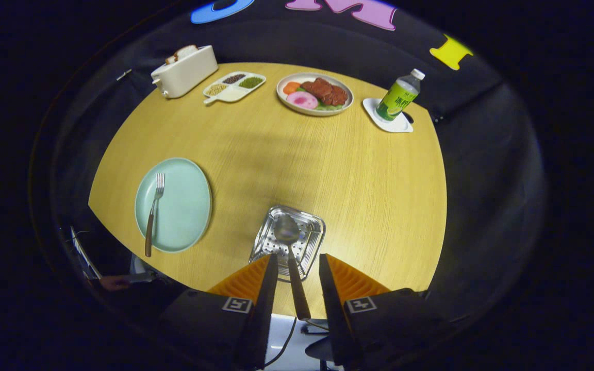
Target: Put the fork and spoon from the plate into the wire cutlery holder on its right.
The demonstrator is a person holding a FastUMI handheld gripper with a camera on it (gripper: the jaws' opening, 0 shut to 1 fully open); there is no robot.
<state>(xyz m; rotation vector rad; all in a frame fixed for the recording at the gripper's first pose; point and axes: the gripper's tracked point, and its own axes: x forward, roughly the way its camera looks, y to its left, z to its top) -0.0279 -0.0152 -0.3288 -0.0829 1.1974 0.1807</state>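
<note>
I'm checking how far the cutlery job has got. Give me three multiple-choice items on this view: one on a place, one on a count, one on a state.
1. Where does the fork lie?
A. on the green plate
B. in the holder
C. beside the bottle

2. How many pieces of cutlery lie on the green plate?
A. none
B. one
C. two

3. How does the gripper stand?
A. shut on the fork
B. fingers apart, with the spoon between them
C. shut on the toaster

Answers:
1 A: the fork lies along the plate's left side.
2 B: the fork alone is there.
3 B: a gap shows beside the spoon's handle, its bowl over the holder.
</note>
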